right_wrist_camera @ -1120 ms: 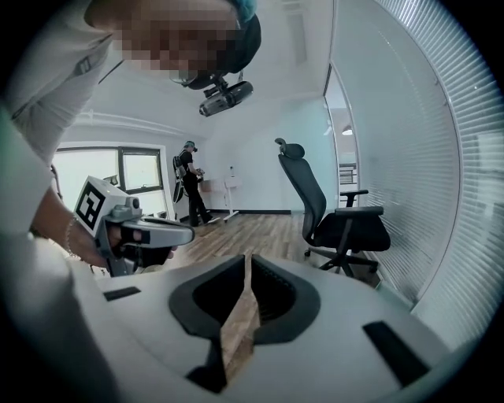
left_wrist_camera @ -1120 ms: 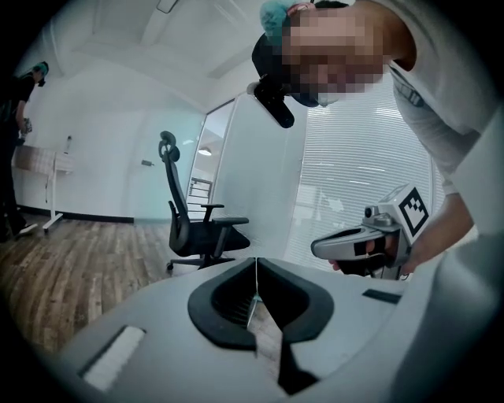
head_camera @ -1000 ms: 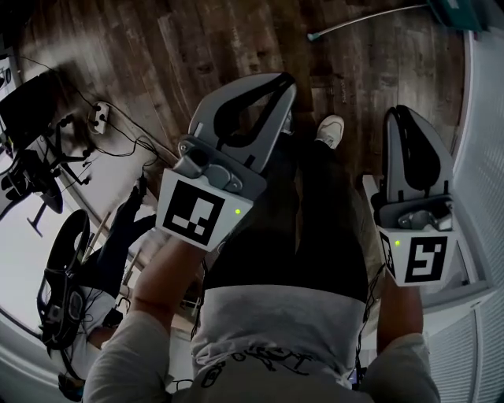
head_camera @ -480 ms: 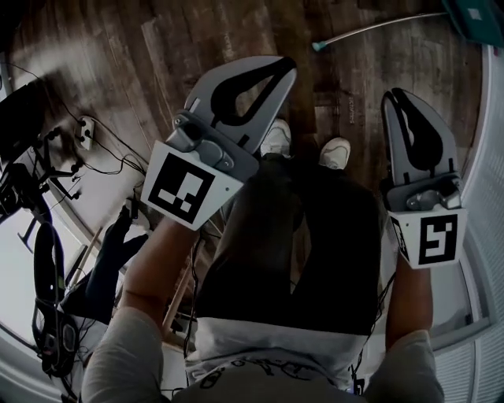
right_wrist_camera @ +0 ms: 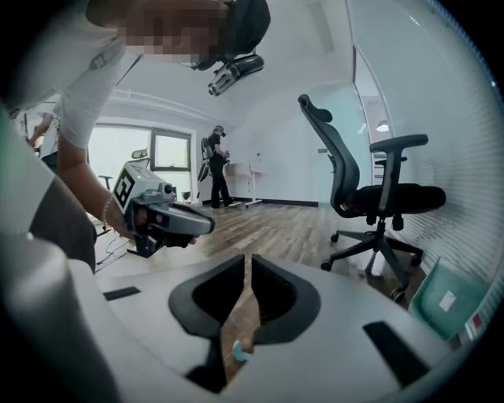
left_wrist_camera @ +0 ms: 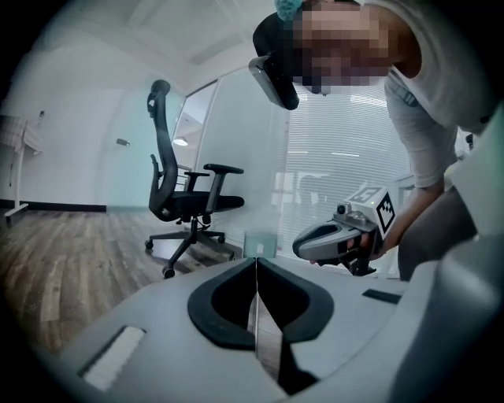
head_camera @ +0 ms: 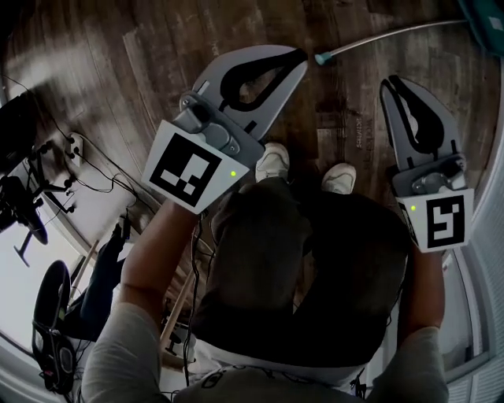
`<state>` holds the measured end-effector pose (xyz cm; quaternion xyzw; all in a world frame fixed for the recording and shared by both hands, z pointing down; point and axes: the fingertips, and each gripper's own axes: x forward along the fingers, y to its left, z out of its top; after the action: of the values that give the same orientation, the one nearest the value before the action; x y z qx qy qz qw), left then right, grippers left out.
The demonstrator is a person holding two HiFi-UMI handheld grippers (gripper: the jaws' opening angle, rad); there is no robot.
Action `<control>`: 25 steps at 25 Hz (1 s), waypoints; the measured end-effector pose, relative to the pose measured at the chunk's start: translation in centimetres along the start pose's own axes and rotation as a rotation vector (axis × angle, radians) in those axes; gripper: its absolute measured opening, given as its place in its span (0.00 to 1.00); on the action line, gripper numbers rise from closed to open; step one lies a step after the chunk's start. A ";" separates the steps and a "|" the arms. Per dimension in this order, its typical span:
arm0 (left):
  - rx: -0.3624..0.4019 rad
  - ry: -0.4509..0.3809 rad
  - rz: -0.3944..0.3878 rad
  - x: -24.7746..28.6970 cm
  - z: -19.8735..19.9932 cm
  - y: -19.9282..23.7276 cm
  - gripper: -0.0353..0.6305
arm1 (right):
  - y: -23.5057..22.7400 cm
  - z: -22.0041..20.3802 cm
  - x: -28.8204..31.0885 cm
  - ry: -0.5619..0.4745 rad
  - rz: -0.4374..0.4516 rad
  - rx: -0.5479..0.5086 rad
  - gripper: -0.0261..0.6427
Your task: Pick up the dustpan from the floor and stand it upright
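Note:
The dustpan lies on the wood floor: its teal pan (head_camera: pixel 482 14) is at the top right corner, and its long metal handle (head_camera: pixel 386 37) runs left to a teal end cap (head_camera: pixel 320 58). My left gripper (head_camera: pixel 298 55) is shut and empty, its tip just left of that cap. My right gripper (head_camera: pixel 391 81) is shut and empty, below the handle. In the left gripper view the left gripper (left_wrist_camera: pixel 256 260) points at the pan (left_wrist_camera: pixel 260 244). In the right gripper view the right gripper (right_wrist_camera: pixel 247 256) has the end cap (right_wrist_camera: pixel 236 352) below it and the pan (right_wrist_camera: pixel 445 303) to its right.
A black office chair (right_wrist_camera: pixel 378 205) stands on the floor near the glass wall with blinds (head_camera: pixel 492 181). Cables and a power strip (head_camera: pixel 75 142) lie at the left. The person's shoes (head_camera: pixel 272 161) are just below the grippers. Another person (right_wrist_camera: pixel 214 167) stands far off.
Both grippers have come down toward the floor as the person bent forward. The dustpan's handle end now lies right by the left gripper's tip. Both pairs of jaws stayed together.

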<state>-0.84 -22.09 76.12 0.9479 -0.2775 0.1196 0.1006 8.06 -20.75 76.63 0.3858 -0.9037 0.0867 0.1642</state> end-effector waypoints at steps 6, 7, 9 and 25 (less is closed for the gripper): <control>0.015 0.023 -0.031 3.0 -7.4 0.8 0.06 | -0.8 -6.6 3.3 0.005 0.053 0.015 0.08; 0.018 0.019 -0.031 3.5 -8.4 1.1 0.06 | -1.3 -7.5 3.8 -0.001 0.053 0.018 0.08; 0.021 0.012 -0.031 4.4 -10.5 1.4 0.06 | -2.1 -9.2 4.8 -0.029 0.061 0.010 0.08; -0.041 0.087 -0.036 6.8 -22.6 0.4 0.06 | 1.9 -20.3 10.2 0.057 0.157 0.029 0.09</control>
<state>0.62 -19.97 99.60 0.9444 -0.2581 0.1530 0.1343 4.76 -20.52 99.19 0.3136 -0.9247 0.1232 0.1772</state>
